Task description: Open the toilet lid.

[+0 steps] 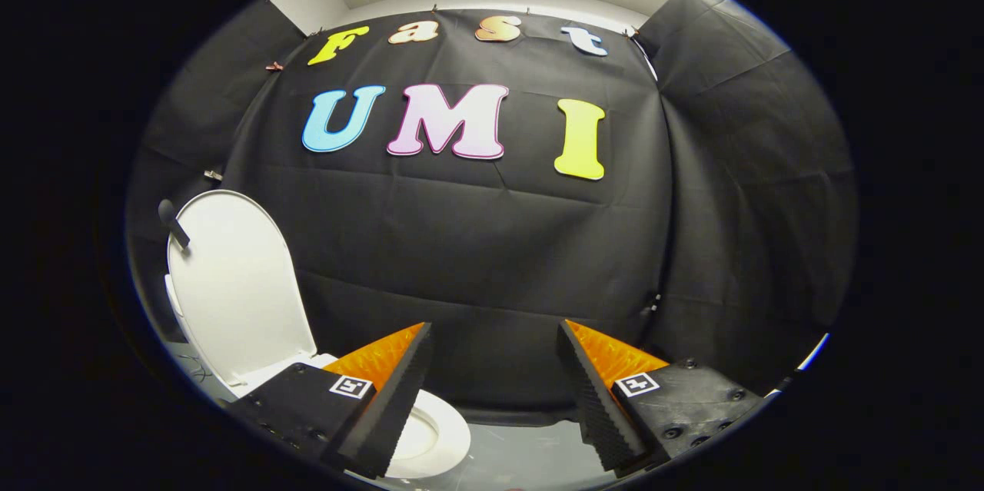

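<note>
The white toilet lid (234,283) stands raised, nearly upright, to the left of my fingers and leaning back toward the booth's wall. Below it, part of the white seat ring and bowl (438,437) shows beside and behind my left finger. My gripper (494,337) is open, its two fingers wide apart with nothing between them. It sits to the right of the lid and above the bowl's rim, touching neither.
A small dark knob on a rod (172,222) sticks out by the lid's upper left edge. Black cloth wall (477,260) hangs straight ahead and to the right. Grey floor (523,456) shows beneath the fingers.
</note>
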`<state>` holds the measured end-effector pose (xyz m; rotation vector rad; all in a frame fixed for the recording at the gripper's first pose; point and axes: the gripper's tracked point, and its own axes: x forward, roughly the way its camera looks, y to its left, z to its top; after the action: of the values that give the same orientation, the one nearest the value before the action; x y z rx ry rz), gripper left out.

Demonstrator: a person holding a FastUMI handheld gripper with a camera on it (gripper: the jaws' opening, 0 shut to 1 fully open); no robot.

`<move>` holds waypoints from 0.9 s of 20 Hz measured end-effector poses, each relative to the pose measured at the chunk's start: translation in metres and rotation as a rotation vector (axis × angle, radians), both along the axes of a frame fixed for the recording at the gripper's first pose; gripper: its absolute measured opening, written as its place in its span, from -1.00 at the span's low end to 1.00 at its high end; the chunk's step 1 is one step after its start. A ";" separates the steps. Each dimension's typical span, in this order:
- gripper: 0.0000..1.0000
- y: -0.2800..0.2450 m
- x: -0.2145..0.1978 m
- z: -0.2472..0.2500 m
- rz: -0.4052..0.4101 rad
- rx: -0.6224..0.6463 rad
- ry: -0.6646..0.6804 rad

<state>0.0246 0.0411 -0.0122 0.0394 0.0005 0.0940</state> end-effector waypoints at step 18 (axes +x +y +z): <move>0.97 0.009 -0.004 -0.008 0.027 -0.015 0.025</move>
<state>0.0209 0.0505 -0.0200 0.0255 0.0268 0.1202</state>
